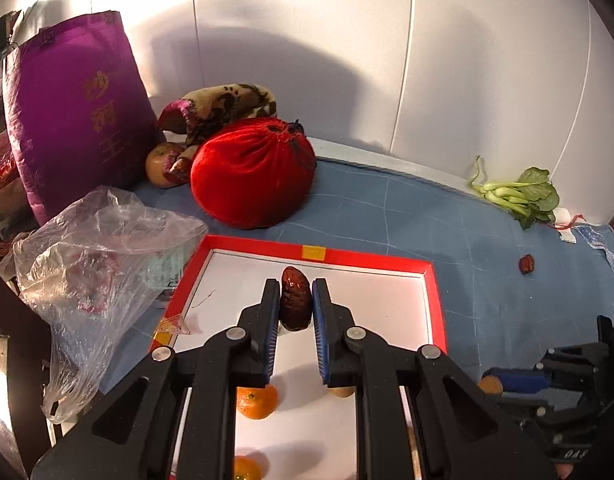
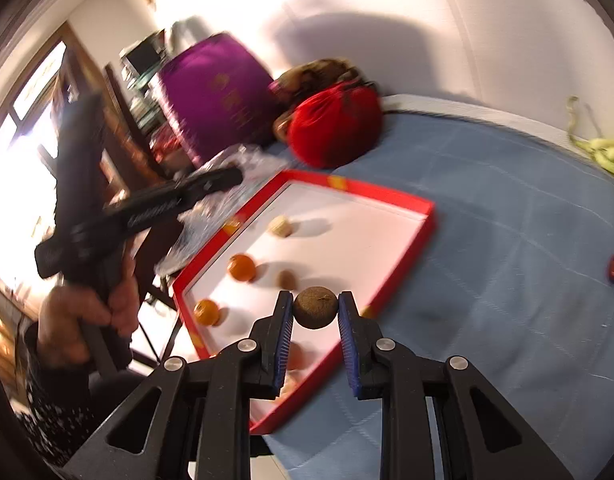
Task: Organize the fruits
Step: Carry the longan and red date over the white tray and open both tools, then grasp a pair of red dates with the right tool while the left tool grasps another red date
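Left hand-held gripper grips date above tray's bare centre.

Bottom tangerine edge-cropped, tongs-hidden.

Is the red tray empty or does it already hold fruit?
Not empty: the red tray holds two oranges and some small brownish fruits.

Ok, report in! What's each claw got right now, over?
Left gripper shut on red date, over red-rimmed tray. Right gripper shut on brown round fruit, above tray edge. Loose date on blue cloth. Nothing blocking.
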Action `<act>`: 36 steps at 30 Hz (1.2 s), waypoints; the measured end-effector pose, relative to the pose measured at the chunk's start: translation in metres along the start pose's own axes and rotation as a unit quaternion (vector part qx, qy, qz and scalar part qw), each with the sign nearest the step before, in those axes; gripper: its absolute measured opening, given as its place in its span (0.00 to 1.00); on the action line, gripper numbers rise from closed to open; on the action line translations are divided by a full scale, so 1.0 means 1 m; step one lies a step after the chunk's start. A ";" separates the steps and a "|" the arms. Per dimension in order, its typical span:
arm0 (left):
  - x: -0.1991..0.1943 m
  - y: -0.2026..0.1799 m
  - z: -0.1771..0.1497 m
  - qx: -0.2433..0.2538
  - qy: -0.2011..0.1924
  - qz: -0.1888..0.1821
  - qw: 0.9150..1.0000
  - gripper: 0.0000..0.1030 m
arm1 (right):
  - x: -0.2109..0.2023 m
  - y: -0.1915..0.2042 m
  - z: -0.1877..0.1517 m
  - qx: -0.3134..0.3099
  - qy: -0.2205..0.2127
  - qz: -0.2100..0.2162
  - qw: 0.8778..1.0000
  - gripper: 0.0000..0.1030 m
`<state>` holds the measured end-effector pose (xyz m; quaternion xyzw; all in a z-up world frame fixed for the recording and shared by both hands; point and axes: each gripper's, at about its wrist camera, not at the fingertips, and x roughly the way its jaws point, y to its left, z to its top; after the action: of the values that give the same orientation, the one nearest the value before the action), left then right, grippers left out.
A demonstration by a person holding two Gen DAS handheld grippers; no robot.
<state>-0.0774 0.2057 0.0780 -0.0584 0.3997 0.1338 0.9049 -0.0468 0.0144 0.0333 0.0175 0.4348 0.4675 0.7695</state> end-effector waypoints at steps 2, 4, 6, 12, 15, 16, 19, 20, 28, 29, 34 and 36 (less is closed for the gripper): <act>0.008 0.005 -0.003 -0.001 0.017 0.004 1.000 0.13 | 0.013 0.015 -0.007 -0.020 0.016 0.006 1.000 0.23; 0.014 0.010 -0.008 0.002 0.034 0.008 0.999 0.13 | 0.024 0.026 -0.015 -0.036 0.033 0.008 0.999 0.23; 0.022 0.006 -0.012 0.007 0.049 0.007 0.999 0.13 | 0.034 0.035 -0.024 -0.053 0.047 0.008 0.997 0.23; 0.028 -0.009 -0.020 0.030 0.066 0.008 0.997 0.13 | 0.047 0.042 -0.040 -0.073 0.066 0.004 0.995 0.23; 0.031 -0.009 -0.022 0.033 0.073 0.008 0.997 0.13 | 0.048 0.044 -0.043 -0.076 0.071 0.005 0.995 0.23; 0.032 -0.010 -0.023 0.034 0.074 0.009 0.997 0.13 | 0.049 0.045 -0.044 -0.077 0.072 0.006 0.994 0.23; 0.033 -0.010 -0.024 0.037 0.076 0.009 0.996 0.13 | 0.053 0.047 -0.044 -0.081 0.076 0.006 0.994 0.23; 0.034 -0.010 -0.024 0.038 0.080 0.009 0.996 0.14 | 0.054 0.048 -0.045 -0.081 0.077 0.007 0.994 0.23; 0.042 -0.007 -0.026 0.037 0.103 0.034 0.993 0.14 | 0.059 0.051 -0.050 -0.083 0.089 0.014 0.993 0.26; 0.042 -0.005 -0.026 0.035 0.103 0.039 0.993 0.15 | 0.059 0.052 -0.050 -0.082 0.089 0.017 0.992 0.26; 0.041 -0.007 -0.022 0.030 0.099 0.036 0.994 0.20 | 0.049 0.052 -0.046 -0.080 0.077 0.029 0.993 0.26; 0.040 -0.013 -0.020 0.031 0.093 0.031 0.995 0.22 | 0.040 0.049 -0.041 -0.079 0.064 0.026 0.994 0.26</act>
<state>-0.0616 0.1972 0.0350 -0.0298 0.4874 0.1431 0.8609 -0.1022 0.0561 0.0026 -0.0621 0.4442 0.5204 0.7266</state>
